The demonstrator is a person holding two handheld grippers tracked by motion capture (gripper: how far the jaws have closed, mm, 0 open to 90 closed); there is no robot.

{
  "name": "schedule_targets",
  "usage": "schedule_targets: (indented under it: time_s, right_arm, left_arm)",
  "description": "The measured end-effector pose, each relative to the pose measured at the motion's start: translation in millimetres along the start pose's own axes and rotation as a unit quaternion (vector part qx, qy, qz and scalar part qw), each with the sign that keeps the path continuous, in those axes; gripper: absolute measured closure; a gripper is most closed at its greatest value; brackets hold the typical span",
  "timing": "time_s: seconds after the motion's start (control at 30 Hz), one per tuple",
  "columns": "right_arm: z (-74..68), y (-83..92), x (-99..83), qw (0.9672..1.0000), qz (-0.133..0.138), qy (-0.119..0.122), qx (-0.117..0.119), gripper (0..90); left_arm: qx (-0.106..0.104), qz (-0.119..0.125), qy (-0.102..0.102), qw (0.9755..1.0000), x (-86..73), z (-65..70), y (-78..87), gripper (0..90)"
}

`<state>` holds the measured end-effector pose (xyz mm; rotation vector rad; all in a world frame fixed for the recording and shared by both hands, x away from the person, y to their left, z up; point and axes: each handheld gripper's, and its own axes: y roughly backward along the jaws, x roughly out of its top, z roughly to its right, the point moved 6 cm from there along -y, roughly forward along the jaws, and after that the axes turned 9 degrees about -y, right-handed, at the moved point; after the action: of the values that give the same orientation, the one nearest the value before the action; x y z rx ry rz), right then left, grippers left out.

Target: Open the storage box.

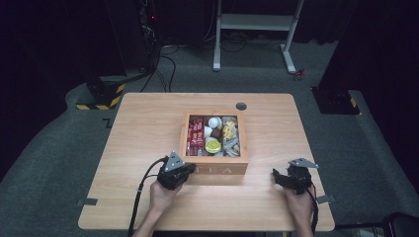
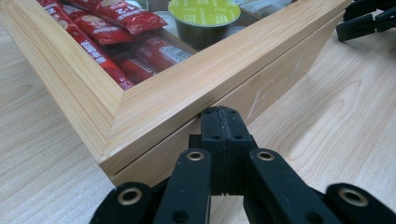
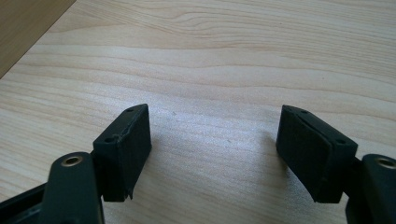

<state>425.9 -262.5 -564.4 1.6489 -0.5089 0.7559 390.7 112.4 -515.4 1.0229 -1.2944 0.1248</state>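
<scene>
From above, we hold two grippers at the near edge of a wooden table (image 1: 143, 118). The tea box (image 1: 215, 169), lid shut over red sachets (image 1: 195, 136) and a green-topped capsule (image 1: 213, 145), sits mid-table. Our left gripper (image 1: 184, 170) presses against the box's near left corner; our right gripper (image 1: 279, 176) rests well apart to the right.

Along the left gripper (image 2: 223, 122), we see the jaws clenched together with nothing between them, tips just under the lid's edge at the corner.

Along the right gripper (image 3: 212, 140), we see the jaws spread wide over bare tabletop.

We judge that lifting the lid is in hand; the next move calls for an upward pry while the right steadies the box.
</scene>
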Motion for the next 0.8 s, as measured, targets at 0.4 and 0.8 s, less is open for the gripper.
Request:
schedule_targets:
  time_s: [0.4,0.8]
  right_arm:
    - [-0.7,0.2,-0.2,1.0000,0.002,0.001,-0.004,26.2]
    - [-2.4,0.9,-0.6,0.9999,0.004,0.011,-0.008,25.7]
  left_arm:
    - [-0.006,-0.008,-0.003,0.9999,5.3,1.1,-1.4,90.0]
    - [-0.015,-0.006,-0.003,0.9999,13.1,2.2,0.1,90.0]
